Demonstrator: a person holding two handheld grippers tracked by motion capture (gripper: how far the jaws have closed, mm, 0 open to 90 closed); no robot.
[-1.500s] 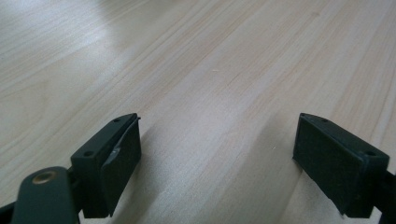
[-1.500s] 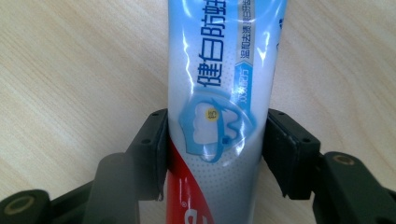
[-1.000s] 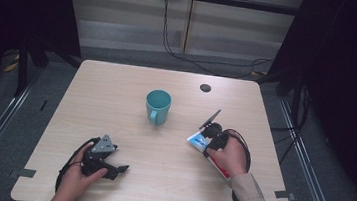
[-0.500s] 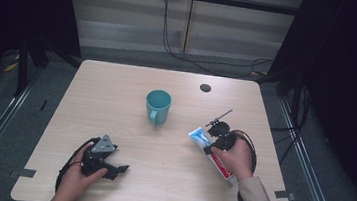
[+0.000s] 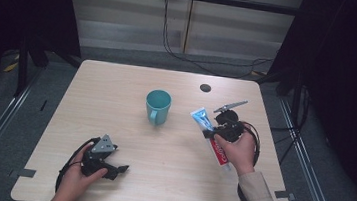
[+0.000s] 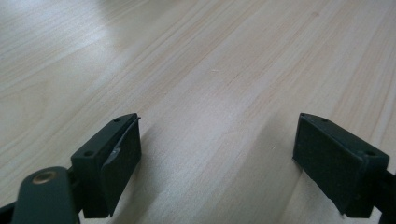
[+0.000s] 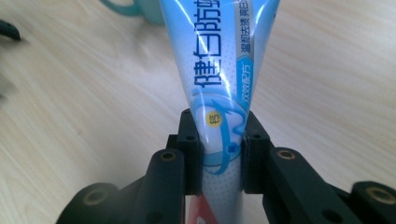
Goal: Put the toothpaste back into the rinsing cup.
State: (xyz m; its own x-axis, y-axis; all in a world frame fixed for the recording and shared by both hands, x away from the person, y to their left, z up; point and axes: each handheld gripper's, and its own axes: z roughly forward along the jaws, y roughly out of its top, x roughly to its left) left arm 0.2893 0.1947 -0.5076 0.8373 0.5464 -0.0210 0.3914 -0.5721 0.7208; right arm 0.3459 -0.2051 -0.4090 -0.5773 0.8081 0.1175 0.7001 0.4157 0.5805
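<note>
Right gripper clamped on a toothpaste tube squeezed between its jaws, tube reaching ahead toward the teal mug; left gripper wide open, only table between the jaws.

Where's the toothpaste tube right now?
In the high view the toothpaste tube sits right of centre, clamped in the right gripper, just right of the teal mug. The right gripper view shows both pads pressing its sides.

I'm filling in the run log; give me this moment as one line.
right gripper: shut on toothpaste tube, off the table | left gripper: open, empty | teal mug: upright, mid-table
</note>
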